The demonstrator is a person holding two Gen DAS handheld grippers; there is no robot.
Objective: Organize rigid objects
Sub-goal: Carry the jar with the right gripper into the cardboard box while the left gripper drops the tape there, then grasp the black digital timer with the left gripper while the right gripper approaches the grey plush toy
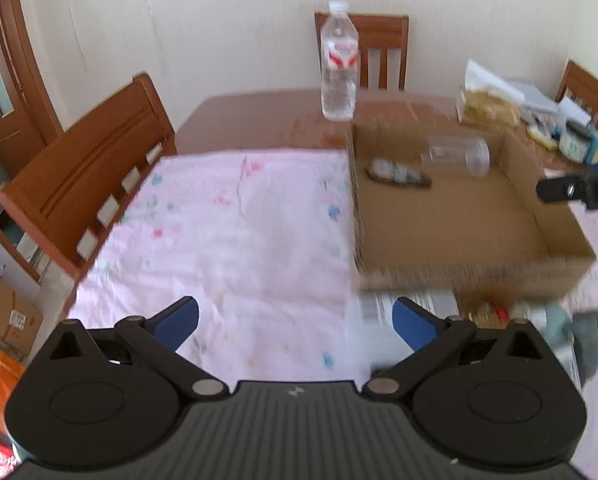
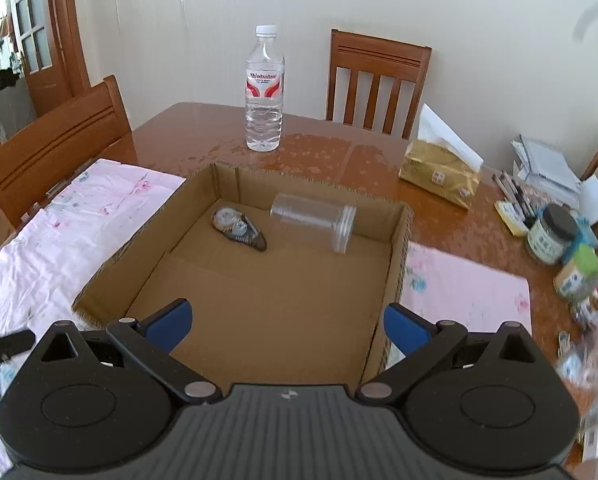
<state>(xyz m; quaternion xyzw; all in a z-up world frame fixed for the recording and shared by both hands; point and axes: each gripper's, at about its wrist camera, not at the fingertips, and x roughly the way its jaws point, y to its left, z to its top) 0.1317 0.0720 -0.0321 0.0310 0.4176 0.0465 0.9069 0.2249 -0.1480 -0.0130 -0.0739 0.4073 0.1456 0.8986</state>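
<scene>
**Shallow box with two items; both tongs spread and empty**

Your left gripper point(image 1: 295, 322) hangs over the pink cloth point(image 1: 227, 216), its blue pads set wide apart with nothing between them. Your right gripper point(image 2: 285, 326) hangs over the near edge of the cardboard box point(image 2: 399, 264), its blue pads equally wide and likewise empty.

The box sits on the cloth on the wooden tabletop point(image 2: 203, 128), its far wall reaching onto bare wood. Inside, near the far wall, lies a clear plastic jar point(image 2: 313, 222) on its side. In the right wrist view its long axis runs roughly along that wall, with the threaded mouth pointing toward the box's right wall and the closed base toward the left. Just beside it, toward the far-left corner, lies a dark teardrop-shaped item point(image 2: 239, 228); its long axis runs diagonally, rounded end toward the corner, narrow tip toward the middle of the box floor. The two lie close but apart.

Beyond the far wall a water bottle point(image 2: 263, 88) stands upright on bare wood. Along the right edge of the tabletop you see a tissue pack point(image 2: 439, 174), a dark-lidded jar point(image 2: 551, 234) and stacked papers point(image 2: 547, 168). Blurred clutter point(image 1: 499, 314) lies just outside the box's near wall in the left wrist view. Wooden chairs point(image 2: 375, 84) stand at the far and left edges.
</scene>
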